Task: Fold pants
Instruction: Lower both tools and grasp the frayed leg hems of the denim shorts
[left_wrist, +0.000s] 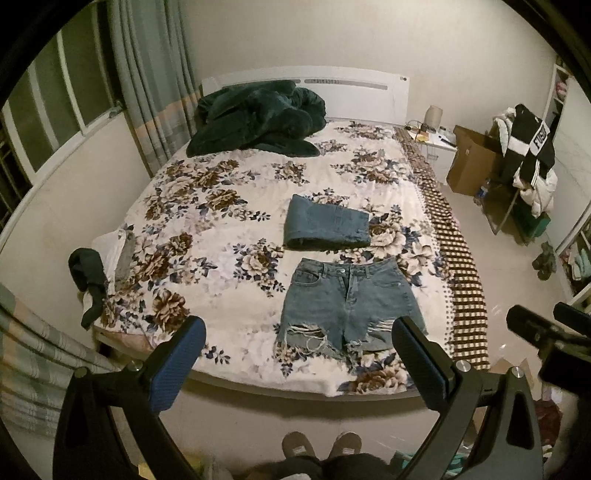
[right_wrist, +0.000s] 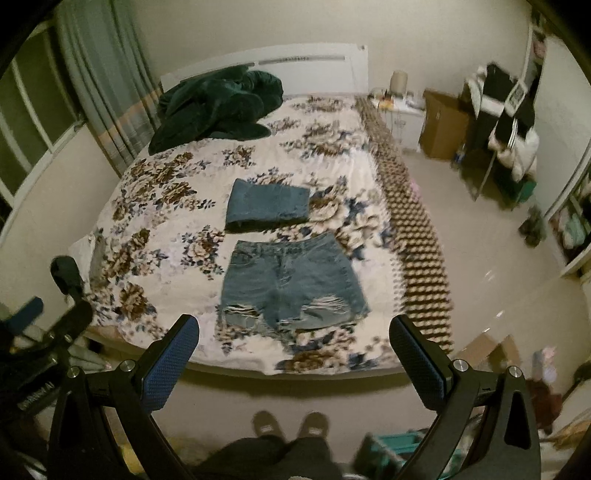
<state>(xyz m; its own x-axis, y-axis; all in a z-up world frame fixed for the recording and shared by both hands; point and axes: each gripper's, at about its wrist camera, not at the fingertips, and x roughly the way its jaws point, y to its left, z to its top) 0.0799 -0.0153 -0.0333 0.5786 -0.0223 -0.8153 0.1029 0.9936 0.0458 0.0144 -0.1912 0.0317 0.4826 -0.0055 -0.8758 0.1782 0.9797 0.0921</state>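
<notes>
A pair of ripped denim shorts (left_wrist: 349, 302) lies flat and unfolded near the foot of the floral bed (left_wrist: 221, 236), waistband away from me. It also shows in the right wrist view (right_wrist: 288, 284). Beyond it lies a folded denim garment (left_wrist: 327, 227), also in the right wrist view (right_wrist: 267, 206). My left gripper (left_wrist: 299, 339) is open and empty, held back from the bed's foot edge. My right gripper (right_wrist: 293, 336) is open and empty too, likewise short of the bed. The right gripper shows at the left view's right edge (left_wrist: 550, 332).
A dark green blanket (left_wrist: 258, 118) is heaped at the headboard. Dark and white clothes (left_wrist: 96, 273) lie at the bed's left edge. A cardboard box (left_wrist: 472, 158) and a chair piled with clothes (left_wrist: 532, 158) stand right of the bed. My slippered feet (left_wrist: 321, 445) are below.
</notes>
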